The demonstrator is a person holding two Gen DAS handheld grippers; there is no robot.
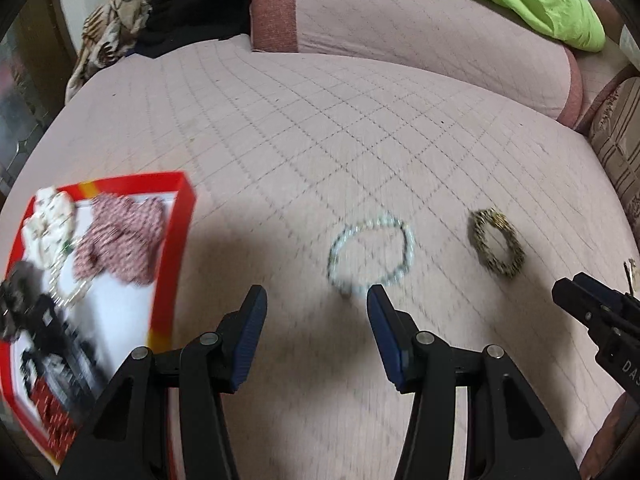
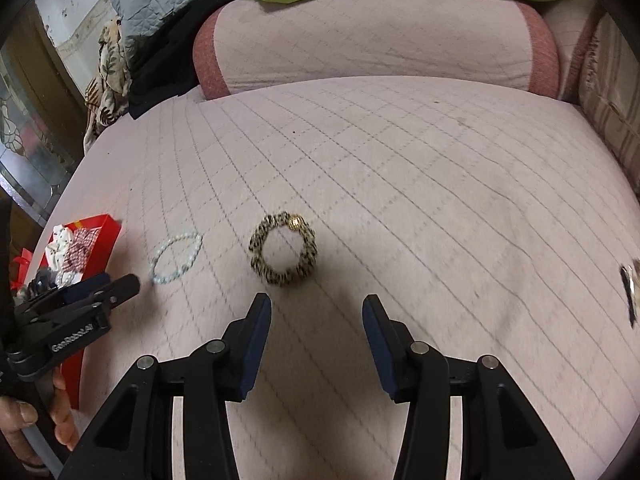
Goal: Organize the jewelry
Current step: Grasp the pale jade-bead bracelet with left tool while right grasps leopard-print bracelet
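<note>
While both tools hover with jaws spread and empty, the left gripper (image 1: 316,300) faces the pale bead bracelet (image 1: 370,256); the right gripper (image 2: 316,308) faces the leopard-print bracelet (image 2: 283,254), both lying on the quilted cover (image 2: 400,184) beside the red box (image 1: 176,240).

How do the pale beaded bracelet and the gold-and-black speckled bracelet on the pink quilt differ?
The pale beaded bracelet is a thin single strand of light beads; the gold-and-black speckled bracelet is a thicker, darker band. The pale one lies nearer the red tray, the speckled one farther away. Both lie flat as loops on the pink quilt, ungripped.
</note>
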